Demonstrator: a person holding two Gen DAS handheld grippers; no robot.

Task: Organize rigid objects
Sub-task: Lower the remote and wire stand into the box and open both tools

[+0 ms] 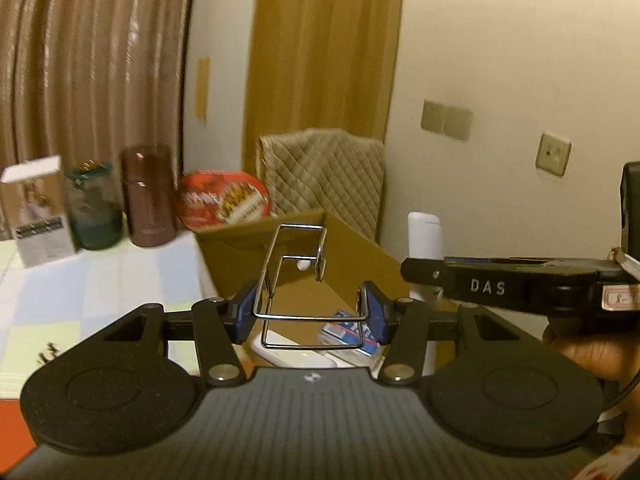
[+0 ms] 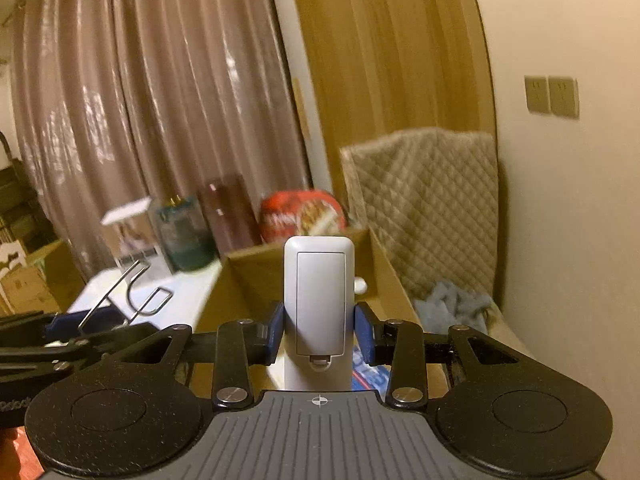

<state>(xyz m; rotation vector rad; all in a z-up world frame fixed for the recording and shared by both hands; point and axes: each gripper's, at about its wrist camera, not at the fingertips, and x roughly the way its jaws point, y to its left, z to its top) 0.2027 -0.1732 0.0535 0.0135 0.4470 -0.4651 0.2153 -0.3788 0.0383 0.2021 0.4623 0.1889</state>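
Note:
My left gripper (image 1: 310, 312) is shut on a bent chrome wire rack (image 1: 296, 276) and holds it over the open cardboard box (image 1: 240, 248). The rack also shows in the right wrist view (image 2: 132, 292). My right gripper (image 2: 320, 328) is shut on a white remote control (image 2: 320, 300), back side up, held upright in front of the same box (image 2: 248, 276); the remote's top shows in the left wrist view (image 1: 424, 236). Inside the box lie a blue and white packet (image 1: 352, 330) and a white object (image 1: 296, 354).
On the checked tablecloth (image 1: 80, 300) behind the box stand a white book-like box (image 1: 36, 216), a green glass jar (image 1: 94, 208), a brown canister (image 1: 148, 196) and a red round tin (image 1: 224, 200). A quilted chair back (image 1: 324, 176) is against the wall.

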